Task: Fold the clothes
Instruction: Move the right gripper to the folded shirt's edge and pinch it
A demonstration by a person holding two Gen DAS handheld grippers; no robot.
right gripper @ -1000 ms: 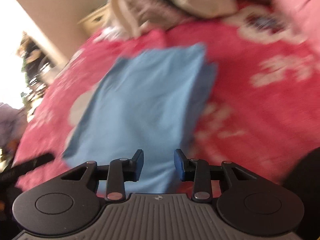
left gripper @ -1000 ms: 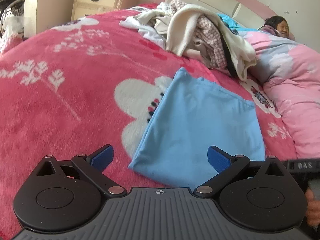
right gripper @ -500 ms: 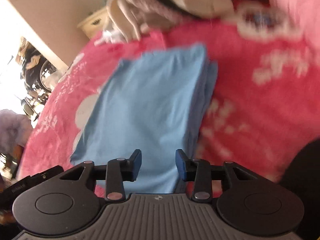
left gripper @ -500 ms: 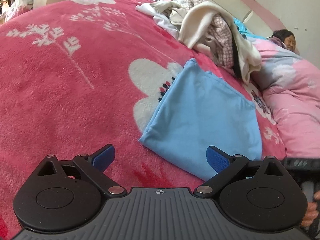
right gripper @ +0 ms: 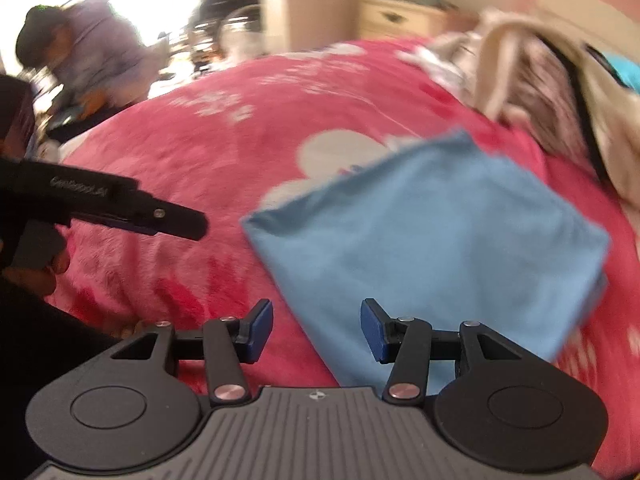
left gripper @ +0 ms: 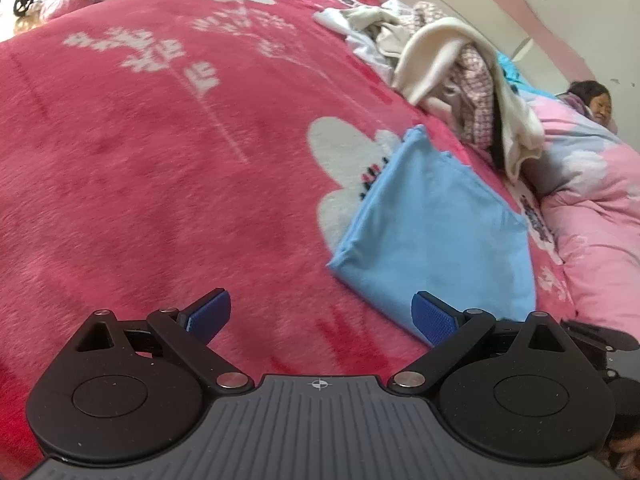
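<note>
A light blue garment (left gripper: 436, 236), folded into a flat rectangle, lies on the pink flowered blanket (left gripper: 160, 152). My left gripper (left gripper: 322, 316) is open and empty, hovering just short of the fold's near left corner. In the right wrist view the same blue fold (right gripper: 432, 240) fills the right half, and my right gripper (right gripper: 317, 330) stands open with nothing in it, above the fold's near edge. The left gripper's body shows at the left as a black bar (right gripper: 120, 208), held by a hand. A heap of unfolded clothes (left gripper: 452, 80) sits beyond the fold.
A person lies under a pink quilt (left gripper: 592, 208) along the bed's right side. A cream nightstand (right gripper: 400, 16) stands past the bed by the headboard. Another person in purple (right gripper: 88, 36) bends over at the far left of the room.
Both grippers have drawn back from the blue fold. The right gripper opened wider and swung left, so the room and the left gripper came into its view. The fold lies unmoved.
</note>
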